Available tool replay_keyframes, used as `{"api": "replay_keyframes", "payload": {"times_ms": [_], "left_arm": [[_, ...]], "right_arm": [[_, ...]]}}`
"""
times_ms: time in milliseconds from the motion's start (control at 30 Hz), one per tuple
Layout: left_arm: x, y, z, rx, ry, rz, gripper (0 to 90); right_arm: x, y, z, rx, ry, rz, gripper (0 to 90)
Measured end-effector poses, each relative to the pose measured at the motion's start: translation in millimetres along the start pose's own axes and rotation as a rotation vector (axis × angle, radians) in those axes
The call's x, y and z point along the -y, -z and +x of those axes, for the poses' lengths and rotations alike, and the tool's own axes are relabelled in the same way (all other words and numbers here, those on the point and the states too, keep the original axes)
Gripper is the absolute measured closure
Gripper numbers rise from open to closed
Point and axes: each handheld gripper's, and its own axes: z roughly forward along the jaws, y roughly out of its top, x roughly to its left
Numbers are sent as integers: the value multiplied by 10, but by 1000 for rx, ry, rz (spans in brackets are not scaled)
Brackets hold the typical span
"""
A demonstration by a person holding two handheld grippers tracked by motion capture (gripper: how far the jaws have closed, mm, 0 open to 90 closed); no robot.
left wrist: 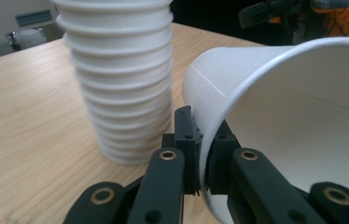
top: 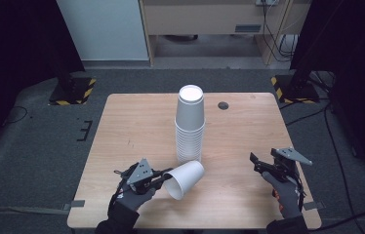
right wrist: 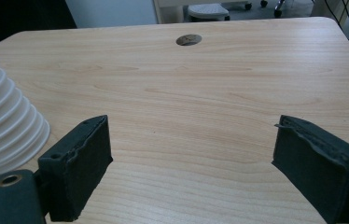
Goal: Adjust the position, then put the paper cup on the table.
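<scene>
On the wooden table (top: 136, 122) a tall stack of white paper cups (top: 190, 124) stands upside down near the middle, its rims flaring out in rings toward the bottom. Just in front of the stack, toward the person's side, the left tool (top: 163, 176) holds a single white cup (top: 185, 178) tipped on its side, the open mouth facing down toward the near edge and the closed base pointing up toward the stack. In the left gripper view the two black jaws are pinched together on the cup's rim, one pad outside the wall and one inside it, with the stack (left wrist: 121, 79) close by at the left. The person's gloved left hand (top: 134, 197) grips that tool from below. The right tool (top: 254, 162) sits well apart, near the right edge of the table, held in the gloved right hand (top: 285, 192); in the right gripper view its jaws stand wide apart with nothing between them, above bare wood. A small dark round hole (top: 223, 105) lies in the table beyond the stack, to its right.
</scene>
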Motion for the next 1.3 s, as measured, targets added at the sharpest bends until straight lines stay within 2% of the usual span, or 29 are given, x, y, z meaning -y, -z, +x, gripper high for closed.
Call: {"api": "replay_keyframes", "payload": {"times_ms": [133, 300, 567, 633, 867, 1067, 1233, 1300], "left_arm": [[61, 118, 93, -37, 25, 8, 854], [129, 205, 156, -58, 37, 36, 853], [180, 389, 250, -109, 73, 34, 853], [193, 437, 275, -126, 81, 39, 853], [231, 554, 375, -183, 125, 50, 853], [241, 622, 452, -249, 169, 65, 853], [226, 680, 526, -302, 200, 70, 852], [228, 688, 556, -322, 212, 87, 851]], "right_arm": [[1, -1, 13, 0, 0, 1, 115], [5, -12, 25, -4, 11, 11, 113], [31, -28, 23, -4, 14, 35, 112], [41, -40, 25, -1, 34, 43, 112], [105, -94, 41, 29, 96, 115, 108], [128, -136, 45, 35, 117, 143, 108], [186, -207, 27, 43, 142, 205, 106], [203, -221, 17, 46, 150, 218, 106]]}}
